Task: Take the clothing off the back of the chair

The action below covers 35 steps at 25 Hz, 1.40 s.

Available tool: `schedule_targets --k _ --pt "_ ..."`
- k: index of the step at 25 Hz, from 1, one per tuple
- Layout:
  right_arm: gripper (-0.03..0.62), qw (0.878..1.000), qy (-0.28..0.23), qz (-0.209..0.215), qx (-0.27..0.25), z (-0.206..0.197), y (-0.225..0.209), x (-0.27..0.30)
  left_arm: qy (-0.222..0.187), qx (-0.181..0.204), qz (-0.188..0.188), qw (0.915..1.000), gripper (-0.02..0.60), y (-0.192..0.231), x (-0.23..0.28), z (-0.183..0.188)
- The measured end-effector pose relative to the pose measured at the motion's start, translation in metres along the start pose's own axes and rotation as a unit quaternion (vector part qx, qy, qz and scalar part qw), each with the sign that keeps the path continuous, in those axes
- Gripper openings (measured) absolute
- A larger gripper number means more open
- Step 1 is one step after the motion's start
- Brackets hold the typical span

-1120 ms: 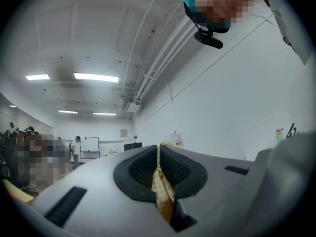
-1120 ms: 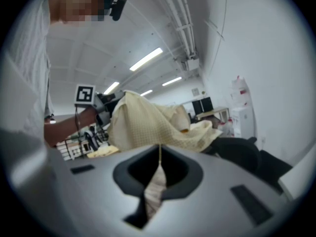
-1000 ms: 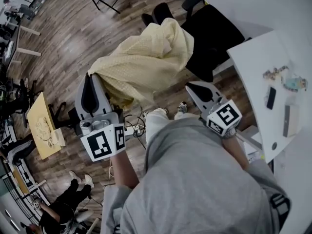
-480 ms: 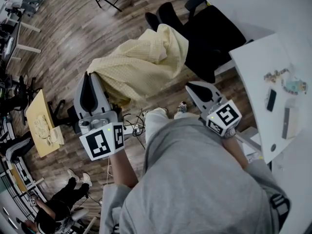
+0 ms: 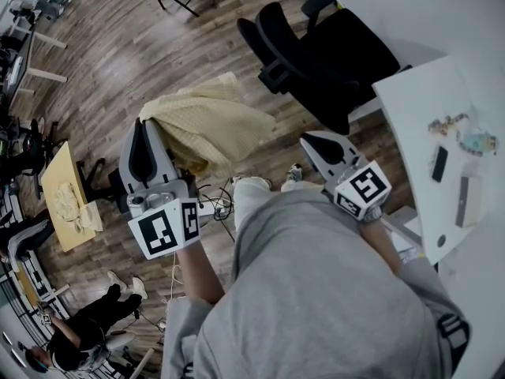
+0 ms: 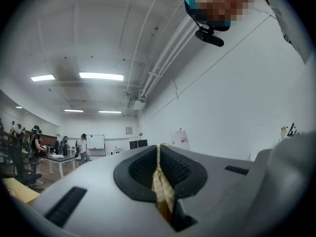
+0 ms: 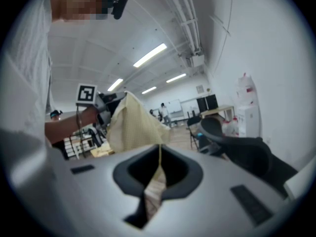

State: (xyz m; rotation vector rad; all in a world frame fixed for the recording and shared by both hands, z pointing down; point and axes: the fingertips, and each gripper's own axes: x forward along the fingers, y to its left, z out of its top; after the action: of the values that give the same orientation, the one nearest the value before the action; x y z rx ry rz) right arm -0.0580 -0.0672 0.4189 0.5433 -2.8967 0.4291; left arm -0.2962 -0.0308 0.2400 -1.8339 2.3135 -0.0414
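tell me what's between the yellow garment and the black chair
Only bare wood floor, as the head view shows. The yellow garment hangs from the left gripper, apart from the black chair.

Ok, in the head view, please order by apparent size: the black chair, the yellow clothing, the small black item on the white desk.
1. black chair
2. yellow clothing, smaller, though held nearer the camera
3. small black item, clearly smallest
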Motion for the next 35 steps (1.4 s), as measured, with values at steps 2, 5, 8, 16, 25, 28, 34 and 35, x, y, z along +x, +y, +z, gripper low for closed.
schedule_targets --k 2,5,8,16,25,28,34,35 --pt "0.035 1.000 0.001 0.003 -0.001 0.000 0.000 0.001 0.001 0.000 0.004 1.0000 0.051 0.002 -0.002 -0.001" --pt "0.035 1.000 0.001 0.004 -0.002 0.000 0.002 0.003 0.005 -0.001 0.009 1.0000 0.051 0.007 -0.005 -0.004" --pt "0.035 1.000 0.000 0.002 -0.003 0.001 0.004 0.006 0.008 -0.001 0.008 0.9999 0.052 0.012 -0.009 -0.008" --pt "0.035 1.000 -0.004 -0.010 -0.003 0.008 0.010 0.020 0.026 -0.009 -0.010 0.9996 0.051 0.021 -0.017 -0.025" --pt "0.035 0.999 -0.013 -0.035 0.003 0.022 0.024 0.039 0.042 -0.023 -0.044 0.9979 0.052 0.039 -0.023 -0.040" --pt "0.035 0.999 -0.021 -0.045 0.010 0.027 0.026 0.042 0.045 -0.025 -0.055 0.9972 0.052 0.045 -0.024 -0.046" --pt "0.035 0.997 -0.039 -0.069 0.013 0.044 0.031 0.047 0.048 -0.033 -0.075 0.9955 0.051 0.058 -0.028 -0.053" --pt "0.035 0.996 -0.044 -0.072 0.012 0.048 0.032 0.047 0.048 -0.034 -0.077 0.9953 0.052 0.061 -0.029 -0.054"
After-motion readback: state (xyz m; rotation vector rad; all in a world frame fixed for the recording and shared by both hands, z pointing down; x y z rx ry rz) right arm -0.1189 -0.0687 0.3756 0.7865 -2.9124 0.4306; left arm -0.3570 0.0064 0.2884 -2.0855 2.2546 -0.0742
